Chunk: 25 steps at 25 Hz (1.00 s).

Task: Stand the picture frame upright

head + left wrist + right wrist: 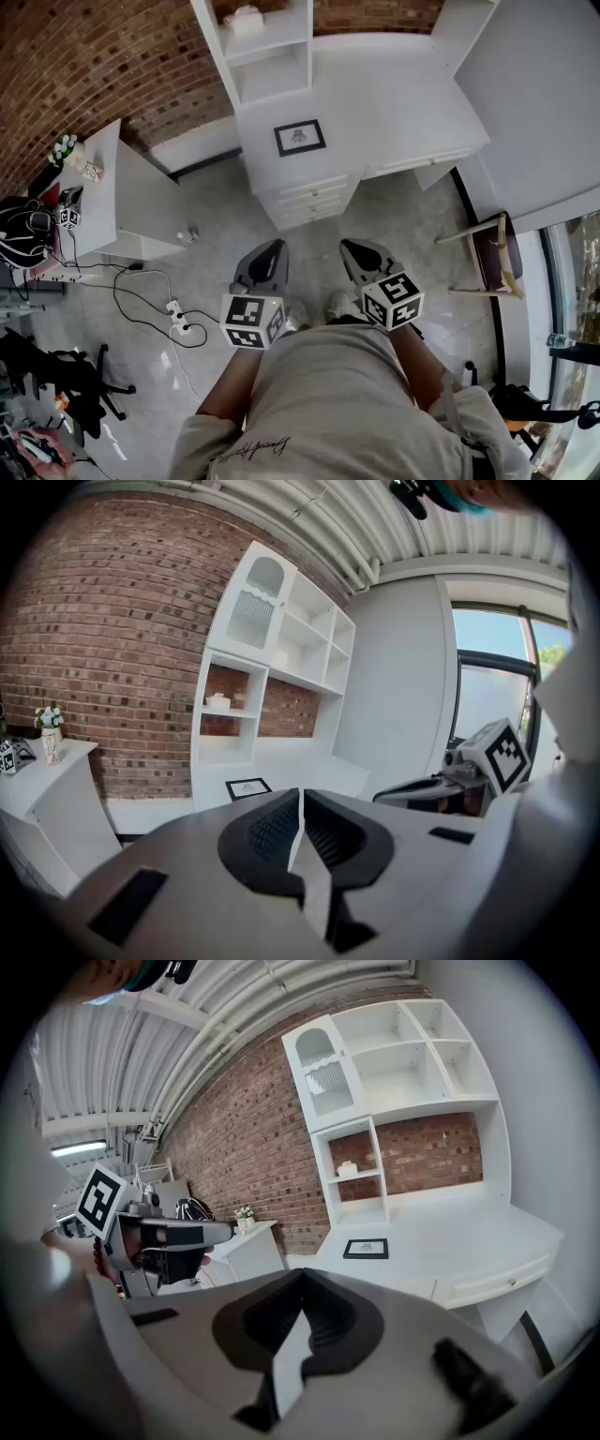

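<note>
- Left gripper (271,247) (301,795): fingers pressed together tip to tip, nothing between them, up in the air over the floor.
- Right gripper (352,247) (302,1275): fingers likewise closed on each other, empty, just beside the left pair.
- Picture frame (300,138): flat on its back on the white desk (394,94), well ahead of both pairs of fingertips and touching neither. Slightly left of the fingertips in the left gripper view (247,787), slightly right of them in the right gripper view (366,1249).
- Under the desk top, between the fingertips and the frame: a stack of white drawers (314,199).
- Beyond the frame, farther still from the fingers: a white shelf unit (267,47) against the brick wall (84,66), with a small pale thing on one shelf, too small to tell.
- Off to the left of the left fingers: a low white cabinet (131,206) with a small plant (64,148) at its far end, and a black bag (21,234) beside it.
- Below and left of the left fingers: grey tiled floor (216,197) with a power strip (178,319) and loose black cables.
- Off to the right of the right fingers: a wooden chair (492,258) near the desk's end.
- Right of the left fingers in the left gripper view: a tall window (492,682), daylight behind it.
- High above both pairs of fingers: a ribbed white ceiling (112,1054).
</note>
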Each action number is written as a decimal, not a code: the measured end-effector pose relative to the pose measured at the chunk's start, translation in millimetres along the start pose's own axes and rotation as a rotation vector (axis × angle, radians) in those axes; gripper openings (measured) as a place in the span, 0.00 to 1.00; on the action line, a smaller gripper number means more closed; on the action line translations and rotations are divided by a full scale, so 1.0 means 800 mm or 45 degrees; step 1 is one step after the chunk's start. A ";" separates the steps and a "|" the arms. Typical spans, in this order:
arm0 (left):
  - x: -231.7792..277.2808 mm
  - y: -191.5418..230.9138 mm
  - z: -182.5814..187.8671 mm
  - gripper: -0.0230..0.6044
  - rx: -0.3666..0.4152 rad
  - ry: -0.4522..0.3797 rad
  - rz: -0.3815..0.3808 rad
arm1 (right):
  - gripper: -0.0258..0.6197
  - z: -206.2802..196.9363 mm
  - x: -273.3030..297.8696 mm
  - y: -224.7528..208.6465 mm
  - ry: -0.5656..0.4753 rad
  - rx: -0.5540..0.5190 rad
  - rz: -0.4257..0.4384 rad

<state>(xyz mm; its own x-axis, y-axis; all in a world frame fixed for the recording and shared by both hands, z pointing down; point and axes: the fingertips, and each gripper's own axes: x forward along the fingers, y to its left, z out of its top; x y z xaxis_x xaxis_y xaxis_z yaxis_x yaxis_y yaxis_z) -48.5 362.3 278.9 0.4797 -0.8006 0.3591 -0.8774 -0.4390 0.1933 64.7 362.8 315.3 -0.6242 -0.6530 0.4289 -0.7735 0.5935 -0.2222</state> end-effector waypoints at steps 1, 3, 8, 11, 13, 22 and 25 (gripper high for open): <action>0.000 0.000 -0.002 0.08 -0.007 0.002 0.001 | 0.08 0.000 0.000 0.002 -0.001 -0.002 0.004; 0.000 -0.001 -0.004 0.08 -0.022 0.005 0.003 | 0.08 0.000 0.001 0.006 0.000 -0.007 0.014; -0.005 0.002 -0.005 0.08 -0.023 0.002 0.015 | 0.08 0.001 0.004 0.014 0.006 -0.020 0.030; -0.007 0.008 -0.002 0.08 -0.019 -0.006 0.017 | 0.08 0.002 0.008 0.015 -0.004 0.008 0.034; -0.009 0.012 -0.001 0.08 -0.013 -0.013 0.018 | 0.09 0.001 0.011 0.016 -0.008 0.041 0.032; -0.031 0.044 -0.006 0.08 -0.022 -0.005 -0.017 | 0.09 0.011 0.034 0.035 -0.045 0.058 -0.015; -0.034 0.052 -0.008 0.08 -0.013 0.001 -0.034 | 0.09 0.012 0.039 0.039 -0.055 0.069 -0.033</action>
<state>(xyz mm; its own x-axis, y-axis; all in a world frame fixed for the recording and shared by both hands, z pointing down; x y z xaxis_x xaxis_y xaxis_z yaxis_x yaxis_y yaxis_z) -98.3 368.1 282.9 0.5031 -0.7883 0.3542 -0.8642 -0.4562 0.2121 19.8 356.5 313.3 -0.6071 -0.6884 0.3969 -0.7936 0.5506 -0.2589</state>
